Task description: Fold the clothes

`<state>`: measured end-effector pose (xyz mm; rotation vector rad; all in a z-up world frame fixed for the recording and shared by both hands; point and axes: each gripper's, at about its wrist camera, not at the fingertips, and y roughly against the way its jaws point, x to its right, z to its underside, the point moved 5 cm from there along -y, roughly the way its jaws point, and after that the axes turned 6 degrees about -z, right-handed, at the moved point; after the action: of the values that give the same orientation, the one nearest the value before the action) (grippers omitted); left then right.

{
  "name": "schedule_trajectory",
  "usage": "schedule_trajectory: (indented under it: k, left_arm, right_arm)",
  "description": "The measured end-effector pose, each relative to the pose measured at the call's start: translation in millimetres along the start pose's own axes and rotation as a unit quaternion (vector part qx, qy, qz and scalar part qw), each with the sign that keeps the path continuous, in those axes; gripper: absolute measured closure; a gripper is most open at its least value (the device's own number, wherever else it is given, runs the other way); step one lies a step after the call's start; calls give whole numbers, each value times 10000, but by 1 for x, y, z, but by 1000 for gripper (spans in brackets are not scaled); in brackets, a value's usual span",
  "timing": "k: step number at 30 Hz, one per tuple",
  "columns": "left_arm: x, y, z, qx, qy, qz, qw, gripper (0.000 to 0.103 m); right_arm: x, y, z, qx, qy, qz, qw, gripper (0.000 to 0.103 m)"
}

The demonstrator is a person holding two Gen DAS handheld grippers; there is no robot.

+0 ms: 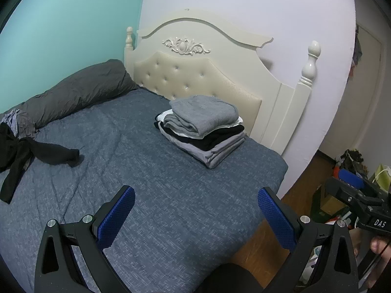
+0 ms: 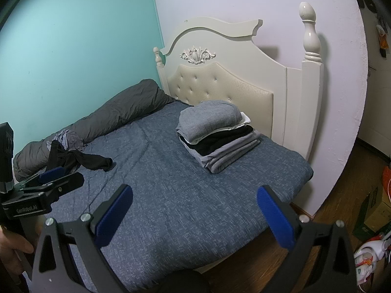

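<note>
Nearest the camera, both claws are just hanging over the foot end of the bed with nothing in them. The left claw (image 1: 195, 212) has its blue pads spread wide apart, only bedspread between them. Same for the right claw (image 2: 194, 210), wide open and empty. Each one pokes into the other's view too, the right at about 3 o'clock in the left wrist view, the left at about 9 o'clock in the right wrist view.

A bit further out on the blue-grey bedspread (image 1: 146, 195), at roughly 9 o'clock in the left view, there's a black garment (image 1: 22, 153) lying crumpled with a sleeve or leg trailing out. Not folded at all. Touching it toward the wall is a bunched-up grey-lilac piece (image 1: 14, 122), hard to tell what it is, could be more laundry.

Further back, around 12 to 1 o'clock by the headboard (image 1: 195, 73), sits the folded stack (image 1: 202, 129): grey knit on top, white and black layers under it, light grey at the bottom. Looks tidy and squared off.

Along the teal wall at about 10 o'clock is a rolled dark grey duvet (image 1: 80, 90), probably not part of the job.

So I'd say most of it is done, with the black one and maybe that lilac bit left to grab, spread flat and fold
</note>
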<state>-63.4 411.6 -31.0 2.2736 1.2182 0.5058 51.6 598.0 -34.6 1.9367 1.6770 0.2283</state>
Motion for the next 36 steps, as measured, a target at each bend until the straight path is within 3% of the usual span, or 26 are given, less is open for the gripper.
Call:
schedule_trajectory:
  k: [36]
  left_arm:
    - [1,-1,3,-41,-5,24,10000,0]
  right_arm:
    - [0,0,0,19,-74,29,10000,0]
